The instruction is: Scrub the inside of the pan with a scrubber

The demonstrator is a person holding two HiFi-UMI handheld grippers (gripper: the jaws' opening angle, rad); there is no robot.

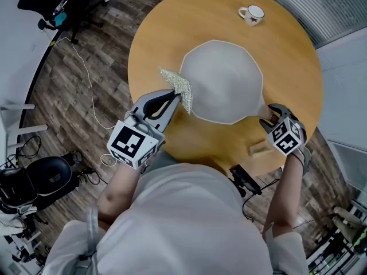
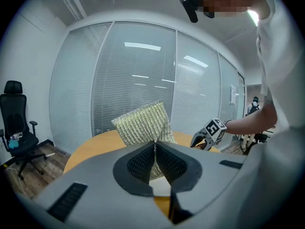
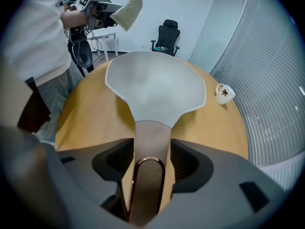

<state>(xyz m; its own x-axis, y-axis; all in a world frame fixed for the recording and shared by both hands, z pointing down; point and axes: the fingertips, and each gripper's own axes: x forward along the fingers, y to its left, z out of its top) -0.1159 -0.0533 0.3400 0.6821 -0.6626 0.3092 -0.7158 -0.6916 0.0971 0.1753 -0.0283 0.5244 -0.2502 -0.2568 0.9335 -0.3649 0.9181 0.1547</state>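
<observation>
A pale grey pan [image 1: 223, 82] lies on the round wooden table [image 1: 155, 44], its brown handle [image 3: 150, 142] pointing toward me. My right gripper [image 3: 151, 159] is open, and the handle lies between its jaws with the pads not pressing on it. In the head view that gripper [image 1: 270, 114] sits at the pan's near right corner. My left gripper [image 1: 175, 99] is shut on a yellowish mesh scrubber [image 1: 179, 86], held at the pan's left rim. The scrubber [image 2: 143, 123] stands up from between the shut pads [image 2: 164, 161].
A white cup [image 1: 251, 14] stands at the table's far right side. A black office chair [image 1: 63, 4] and a white cable [image 1: 86, 79] are on the wood floor to the left. Glass walls with blinds surround the room.
</observation>
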